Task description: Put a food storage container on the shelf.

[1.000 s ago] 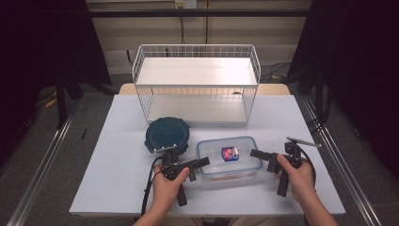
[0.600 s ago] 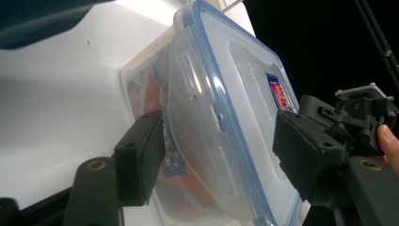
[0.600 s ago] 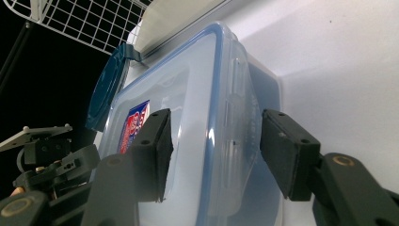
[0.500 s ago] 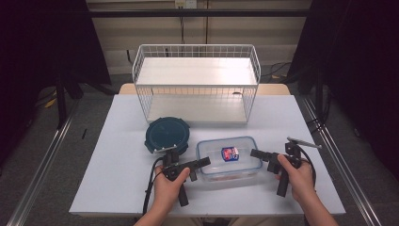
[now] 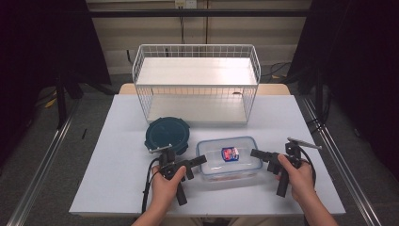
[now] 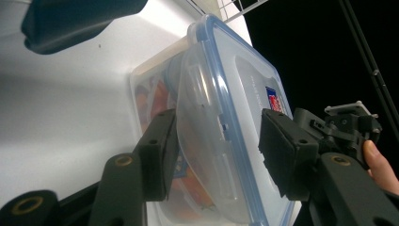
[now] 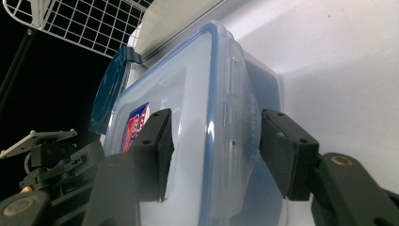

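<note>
**Snapping the side latches on a clip-lid food box**

The clear food box (image 5: 229,159) sits at the front middle of the desk (image 5: 117,136), just beside a dark teal round container (image 5: 167,134) and in front of a white wire rack (image 5: 195,82). The left gripper (image 5: 200,160) has its fingers (image 6: 157,150) straddling the left latch flap and they've just been closing, though there's a gap on one side. The right gripper (image 5: 255,153) sits part-open around the right flap, not pinching. My take: squeeze both flaps squarely, keep the box flat.

There's a red-and-blue sticker (image 5: 230,153) on the lid; its text is too small to read.
</note>
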Action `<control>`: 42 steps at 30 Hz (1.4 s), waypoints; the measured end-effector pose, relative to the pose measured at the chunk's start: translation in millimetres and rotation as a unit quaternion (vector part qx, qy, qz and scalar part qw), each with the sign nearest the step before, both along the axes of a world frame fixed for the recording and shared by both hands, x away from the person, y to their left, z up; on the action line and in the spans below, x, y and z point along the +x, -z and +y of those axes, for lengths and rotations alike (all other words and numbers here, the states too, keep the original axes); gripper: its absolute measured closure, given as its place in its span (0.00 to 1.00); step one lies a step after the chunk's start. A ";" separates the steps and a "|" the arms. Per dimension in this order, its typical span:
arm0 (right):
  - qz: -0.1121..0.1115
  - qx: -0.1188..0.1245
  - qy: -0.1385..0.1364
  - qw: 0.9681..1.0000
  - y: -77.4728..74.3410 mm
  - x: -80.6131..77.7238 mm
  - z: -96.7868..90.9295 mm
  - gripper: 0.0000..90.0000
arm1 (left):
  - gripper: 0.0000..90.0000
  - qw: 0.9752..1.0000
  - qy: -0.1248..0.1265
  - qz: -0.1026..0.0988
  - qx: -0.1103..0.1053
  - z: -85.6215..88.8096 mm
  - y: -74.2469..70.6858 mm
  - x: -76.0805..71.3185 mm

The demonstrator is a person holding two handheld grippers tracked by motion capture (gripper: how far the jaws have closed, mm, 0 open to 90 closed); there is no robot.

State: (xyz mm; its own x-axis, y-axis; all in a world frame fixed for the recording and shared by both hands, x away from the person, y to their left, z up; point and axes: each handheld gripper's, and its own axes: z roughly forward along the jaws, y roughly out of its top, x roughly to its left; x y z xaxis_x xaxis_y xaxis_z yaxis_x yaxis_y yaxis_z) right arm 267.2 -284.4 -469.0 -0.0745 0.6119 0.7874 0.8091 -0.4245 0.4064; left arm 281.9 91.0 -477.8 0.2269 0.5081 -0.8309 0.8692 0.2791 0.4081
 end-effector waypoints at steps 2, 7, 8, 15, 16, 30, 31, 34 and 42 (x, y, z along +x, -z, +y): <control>0.001 0.000 0.001 1.000 0.5 0.2 -0.2 0.51 | 0.54 1.000 0.002 0.006 -0.003 0.5 0.3 -0.2; -0.004 0.002 -0.003 1.000 1.9 0.8 -1.5 0.51 | 0.48 1.000 0.019 0.010 -0.001 0.4 1.7 -4.3; -0.005 0.004 -0.003 1.000 2.1 0.5 -1.6 0.51 | 0.48 1.000 0.021 0.009 0.002 0.7 1.4 -4.7; 0.004 0.000 -0.001 1.000 -0.3 -1.3 -1.2 0.51 | 0.51 1.000 0.013 0.012 -0.001 -0.1 0.4 -4.3; 0.008 0.001 -0.001 1.000 -0.4 -1.8 -1.5 0.52 | 0.51 1.000 0.013 0.013 0.000 -0.3 0.2 -4.3; 0.001 0.016 0.012 1.000 -5.1 -4.8 -3.9 0.58 | 0.56 1.000 0.018 0.026 -0.002 3.6 -5.3 -4.2; 0.002 0.018 0.013 1.000 -4.9 -4.9 -4.1 0.58 | 0.57 0.999 0.018 0.027 -0.005 4.3 -5.3 -4.2; 0.000 0.020 0.017 1.000 -5.3 -5.0 -4.4 0.58 | 0.60 1.000 0.016 0.022 -0.011 3.9 -7.4 -4.7; -0.017 0.038 0.035 0.999 -9.5 -6.4 -5.0 0.62 | 0.62 1.000 0.015 0.006 -0.009 4.8 -12.3 -4.9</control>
